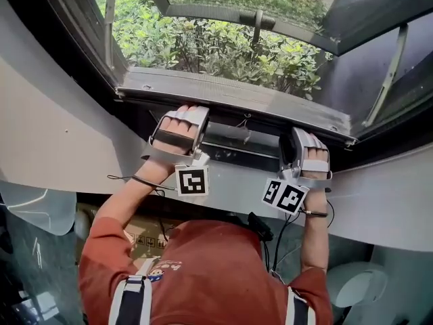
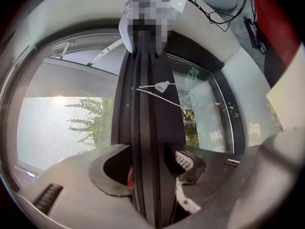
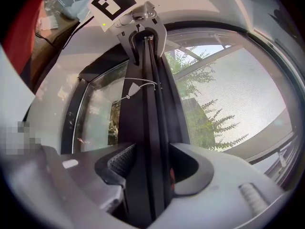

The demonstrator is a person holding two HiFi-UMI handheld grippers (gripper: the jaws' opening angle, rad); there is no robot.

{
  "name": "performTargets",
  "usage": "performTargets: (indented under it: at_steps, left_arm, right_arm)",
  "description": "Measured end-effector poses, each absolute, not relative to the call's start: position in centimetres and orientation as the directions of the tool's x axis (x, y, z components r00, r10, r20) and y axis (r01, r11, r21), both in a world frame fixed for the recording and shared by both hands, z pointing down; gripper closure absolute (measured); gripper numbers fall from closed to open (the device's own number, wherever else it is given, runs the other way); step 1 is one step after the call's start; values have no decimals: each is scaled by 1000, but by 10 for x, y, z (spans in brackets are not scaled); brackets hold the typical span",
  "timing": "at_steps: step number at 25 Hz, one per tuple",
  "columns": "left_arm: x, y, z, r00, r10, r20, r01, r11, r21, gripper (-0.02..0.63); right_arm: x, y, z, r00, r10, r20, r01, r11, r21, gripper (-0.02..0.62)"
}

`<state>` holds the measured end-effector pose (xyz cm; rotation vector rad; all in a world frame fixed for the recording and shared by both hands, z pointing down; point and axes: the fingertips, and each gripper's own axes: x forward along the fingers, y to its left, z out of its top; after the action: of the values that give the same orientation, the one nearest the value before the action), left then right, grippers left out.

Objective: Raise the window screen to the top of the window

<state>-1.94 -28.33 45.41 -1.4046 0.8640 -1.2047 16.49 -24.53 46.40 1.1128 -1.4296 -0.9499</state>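
Note:
The window screen's dark bottom bar (image 1: 240, 141) runs across the sill between both hands. My left gripper (image 1: 181, 117) has its jaws on either side of the bar (image 2: 150, 137); a gap shows beside the left jaw, and the ribbed pad (image 2: 184, 159) sits close on the right. My right gripper (image 1: 304, 139) straddles the same bar (image 3: 150, 142) further along, with a gap at its right jaw and the ribbed pad (image 3: 123, 162) close on the left. Both stand open, with the bar between the jaws. The screen mesh (image 3: 238, 104) lies beyond, and a white pull cord (image 2: 160, 86) hangs on the bar.
A grey window frame rail (image 1: 237, 93) lies just past the grippers, with an outward-opened sash (image 1: 257, 19) and green shrubs (image 1: 203, 46) outside. The pale sill (image 1: 61, 147) curves left and right. Cables (image 1: 135, 180) trail from both grippers; a cardboard box (image 1: 145, 239) sits below.

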Motion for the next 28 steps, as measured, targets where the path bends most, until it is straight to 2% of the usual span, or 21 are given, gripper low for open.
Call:
performTargets:
  at_steps: [7,8,11,15,18,28]
  left_arm:
    - [-19,-282,451,236,-950,204,90,-188,-978,421]
    - [-19,-282,449,238,-950,201,87,-186,-979,431]
    - [-19,-282,446,250,-949,190,70,-178,-981,523]
    - [-18,-282,449,260,-946,196,49,-189,-981,525]
    - [-17,-281,447,262,-941,214,53,-207,-977,522]
    - [-19,-281,443,265,-931,252,82,-238,-968,506]
  right_arm:
    - [165,-244,466,-3,-967,256,-106,255,961,373]
    - [164,-243,467,-4,-966,260,-109,258,960,373]
    - [162,-243,468,-18,-962,271,-131,271,954,380]
    - [163,-243,464,-40,-962,272,-158,274,948,417]
    - [164,-242,455,-37,-965,261,-187,263,946,489]
    - [165,-243,452,-45,-954,296,-172,299,938,485]
